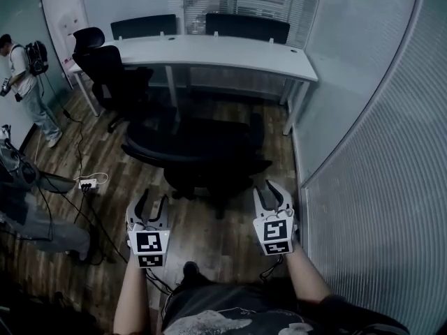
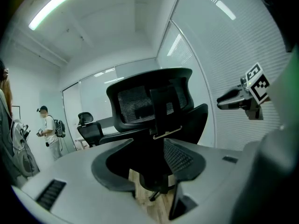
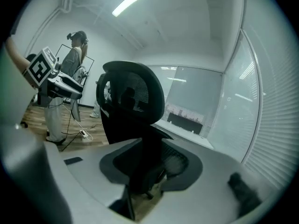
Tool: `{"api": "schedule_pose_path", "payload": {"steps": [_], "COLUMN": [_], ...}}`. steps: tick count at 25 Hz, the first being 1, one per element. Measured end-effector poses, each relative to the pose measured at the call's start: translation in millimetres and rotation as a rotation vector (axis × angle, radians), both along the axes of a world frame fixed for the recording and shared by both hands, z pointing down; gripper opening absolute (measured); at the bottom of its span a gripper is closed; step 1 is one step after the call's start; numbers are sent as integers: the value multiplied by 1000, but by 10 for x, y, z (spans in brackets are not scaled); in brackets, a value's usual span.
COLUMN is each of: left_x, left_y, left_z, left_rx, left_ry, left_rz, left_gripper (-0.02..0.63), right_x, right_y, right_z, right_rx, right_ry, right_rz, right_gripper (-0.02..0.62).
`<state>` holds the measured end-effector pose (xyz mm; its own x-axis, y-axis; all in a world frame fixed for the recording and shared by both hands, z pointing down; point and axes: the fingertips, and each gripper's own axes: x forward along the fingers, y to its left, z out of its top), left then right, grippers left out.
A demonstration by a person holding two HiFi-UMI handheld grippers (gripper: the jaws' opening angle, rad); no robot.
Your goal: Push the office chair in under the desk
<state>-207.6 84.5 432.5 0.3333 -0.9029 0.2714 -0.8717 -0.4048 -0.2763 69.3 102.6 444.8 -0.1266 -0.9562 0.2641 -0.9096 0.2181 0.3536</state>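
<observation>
Jaws apart over seemingly wooden floor (image 1: 222, 248)

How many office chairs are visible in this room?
2: one office chair mid-floor, before the desk; a second chair at its left end. Dark shapes behind it may be more.

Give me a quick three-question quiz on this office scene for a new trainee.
1. True or false: the office chair is already tucked under the desk.
2. What do the left gripper and right gripper hold? A) the chair's backrest B) nothing, both are open C) a cable
3. Fill in: in the head view, a second black chair stands at the desk's ___ end.

Key: 1 false, it stands out in front of the desk. 2 B. 3 left.
</observation>
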Motion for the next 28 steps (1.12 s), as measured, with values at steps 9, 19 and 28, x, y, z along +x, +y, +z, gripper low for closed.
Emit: {"api": "schedule_pose_path", "payload": {"steps": [9,19,28], "left_x": [-323,-541,-576], "left_y": [-646,-1146,-1489], "left_z": [237,449,558], "left_rx": [45,74,167], "left_ry": [-262,-442,-665], "left_rz": [42,98,162], "left_gripper": [324,350,357], "right_x": [-121,-80,-63], "right_y": [-387,-687,-840], "right_z": [224,288,439], "right_rx": [-47,-27,-58], "right_ry": [200,518,695], "right_rz": [89,193,222], "right_gripper": [228,305,308]}}
